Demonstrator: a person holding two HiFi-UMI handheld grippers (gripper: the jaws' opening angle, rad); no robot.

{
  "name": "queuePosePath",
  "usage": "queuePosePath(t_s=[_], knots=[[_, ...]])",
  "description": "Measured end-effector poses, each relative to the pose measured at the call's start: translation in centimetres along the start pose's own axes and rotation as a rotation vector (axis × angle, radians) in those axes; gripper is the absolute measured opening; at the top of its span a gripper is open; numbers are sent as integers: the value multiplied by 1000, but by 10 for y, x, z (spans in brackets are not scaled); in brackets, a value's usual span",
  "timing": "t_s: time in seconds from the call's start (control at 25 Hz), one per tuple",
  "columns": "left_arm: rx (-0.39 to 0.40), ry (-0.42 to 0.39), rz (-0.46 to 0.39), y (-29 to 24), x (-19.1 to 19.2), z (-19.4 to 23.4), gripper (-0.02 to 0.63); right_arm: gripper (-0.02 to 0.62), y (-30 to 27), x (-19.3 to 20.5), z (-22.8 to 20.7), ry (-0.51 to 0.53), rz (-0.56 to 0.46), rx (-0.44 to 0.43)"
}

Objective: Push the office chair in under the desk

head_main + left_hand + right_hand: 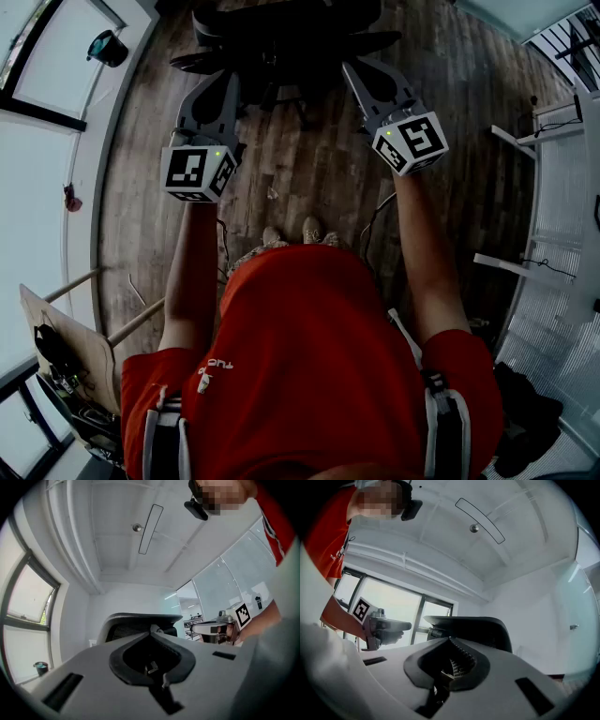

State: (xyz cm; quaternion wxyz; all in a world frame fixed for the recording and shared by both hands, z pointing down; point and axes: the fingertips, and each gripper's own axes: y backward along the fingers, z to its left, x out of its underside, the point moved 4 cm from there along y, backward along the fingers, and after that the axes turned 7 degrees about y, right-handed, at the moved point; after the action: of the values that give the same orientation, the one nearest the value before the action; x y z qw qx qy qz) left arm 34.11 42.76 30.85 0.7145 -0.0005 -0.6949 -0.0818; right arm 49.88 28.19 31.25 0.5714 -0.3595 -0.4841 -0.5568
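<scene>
The chair [281, 33] was found straight ahead, its back spanning both tips. The left gripper [228, 84] and right gripper [351, 70] were clenched on nothing, equally near it.

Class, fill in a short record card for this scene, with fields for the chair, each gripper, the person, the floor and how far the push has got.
Chair: black office chair, straight ahead of the person
Left gripper: jaws together, nothing between them, pointed at the chair back
Right gripper: jaws together, nothing between them, pointed at the chair back
Person: red shirt, both arms stretched forward
Floor: wooden boards
Progress: tips at the chair; contact cannot be told
</scene>
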Motion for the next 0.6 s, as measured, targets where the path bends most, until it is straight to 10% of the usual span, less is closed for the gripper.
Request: queuePosePath(t_s=[0.6], knots=[[-51,-44,40,-10,11,8,11,28,7,12,-26,67,52,-48]])
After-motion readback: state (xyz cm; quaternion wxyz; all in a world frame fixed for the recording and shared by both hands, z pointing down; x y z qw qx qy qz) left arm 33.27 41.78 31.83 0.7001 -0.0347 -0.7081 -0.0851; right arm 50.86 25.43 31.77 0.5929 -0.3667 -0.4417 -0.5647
